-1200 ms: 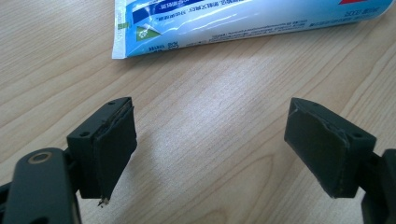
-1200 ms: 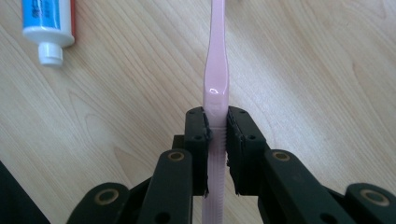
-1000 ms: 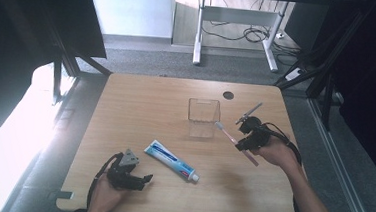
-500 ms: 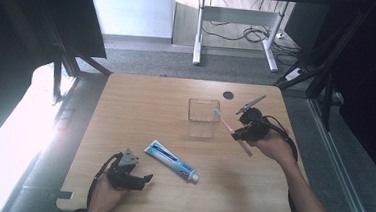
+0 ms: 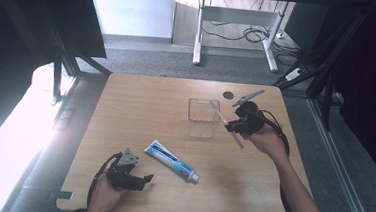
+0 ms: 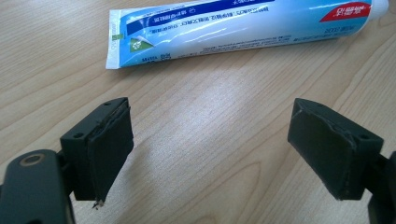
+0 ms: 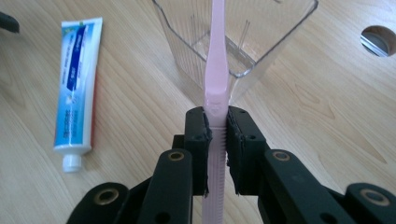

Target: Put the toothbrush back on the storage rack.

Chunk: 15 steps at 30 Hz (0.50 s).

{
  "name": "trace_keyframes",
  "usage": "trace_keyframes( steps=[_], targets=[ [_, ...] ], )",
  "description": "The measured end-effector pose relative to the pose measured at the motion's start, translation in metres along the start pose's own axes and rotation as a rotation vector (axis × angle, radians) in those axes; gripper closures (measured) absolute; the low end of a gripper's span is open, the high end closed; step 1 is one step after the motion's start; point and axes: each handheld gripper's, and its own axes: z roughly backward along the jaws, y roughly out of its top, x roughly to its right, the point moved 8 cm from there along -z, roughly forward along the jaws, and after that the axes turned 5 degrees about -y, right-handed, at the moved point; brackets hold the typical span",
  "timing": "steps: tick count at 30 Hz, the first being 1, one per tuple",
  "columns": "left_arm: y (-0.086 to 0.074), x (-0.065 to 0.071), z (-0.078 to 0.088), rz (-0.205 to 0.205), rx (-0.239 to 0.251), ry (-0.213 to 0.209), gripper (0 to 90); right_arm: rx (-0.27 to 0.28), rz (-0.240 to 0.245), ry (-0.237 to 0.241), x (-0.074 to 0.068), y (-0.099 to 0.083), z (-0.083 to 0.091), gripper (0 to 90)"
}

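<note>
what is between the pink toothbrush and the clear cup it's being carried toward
Nothing visible. The right gripper is clamped on the pink toothbrush, whose head end points over the open mouth of the clear cup. The toothpaste tube lies well off to the side, near the open left gripper.

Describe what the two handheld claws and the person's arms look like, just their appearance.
Both tools are black. The left claw has two blocky jaws faced with flat dark pads, frayed at the edges, and a grey three-cornered plate on top. The right claw has round brass-ringed pivots. A black cable trails from each. The forearms show no sleeves.
</note>
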Motion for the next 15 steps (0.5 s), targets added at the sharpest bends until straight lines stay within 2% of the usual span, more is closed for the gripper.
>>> trace_keyframes(
  steps=[15],
  targets=[
    [0.001, 0.001, 0.0, 0.002, 0.003, -0.004, 13.8, 0.091, -0.032, 0.003, 0.001, 0.031, -0.005, 79.2]
  ],
)
